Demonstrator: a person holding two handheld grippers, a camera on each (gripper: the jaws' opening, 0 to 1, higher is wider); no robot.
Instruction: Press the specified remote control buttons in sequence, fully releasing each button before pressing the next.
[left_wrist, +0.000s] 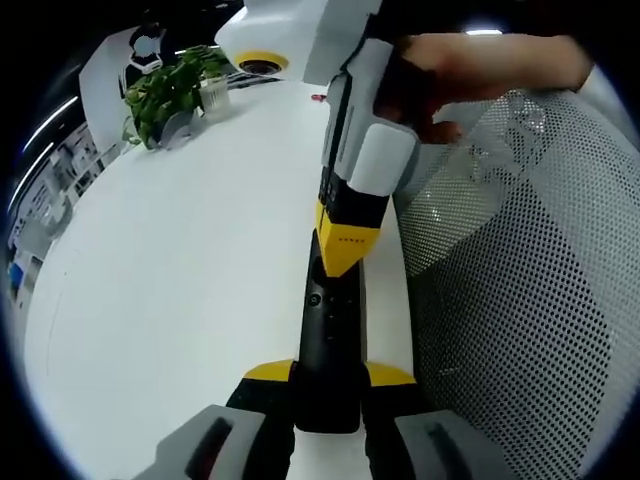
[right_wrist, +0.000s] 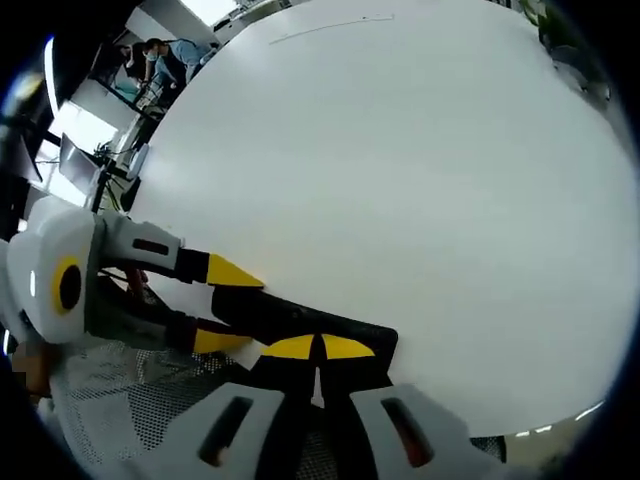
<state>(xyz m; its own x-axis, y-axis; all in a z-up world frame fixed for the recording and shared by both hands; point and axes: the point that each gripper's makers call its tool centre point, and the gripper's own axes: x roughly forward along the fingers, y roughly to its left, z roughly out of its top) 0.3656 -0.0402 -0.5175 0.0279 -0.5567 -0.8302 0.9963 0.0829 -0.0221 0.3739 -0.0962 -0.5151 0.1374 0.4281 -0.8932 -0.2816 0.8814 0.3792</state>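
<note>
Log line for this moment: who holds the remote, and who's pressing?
left gripper: shut on remote | right gripper: shut, tips on remote's top face | remote over white table | plant at far edge

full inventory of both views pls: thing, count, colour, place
remote control: 1, black, long and slim, near the table edge, clamped at one end by the left claw, the right claw's closed tips on its top
table: 1, white, broad bare surface
potted plant: 1, green leaves, far end of the table
mesh chair back: 1, white with dark holes, beside the table edge
people: a few, small, at desks in the background of the right gripper view
hand: 1, holding the right claw's body
left claw: 1, yellow tips, grey-white body
right claw: 1, yellow tips, closed together
</note>
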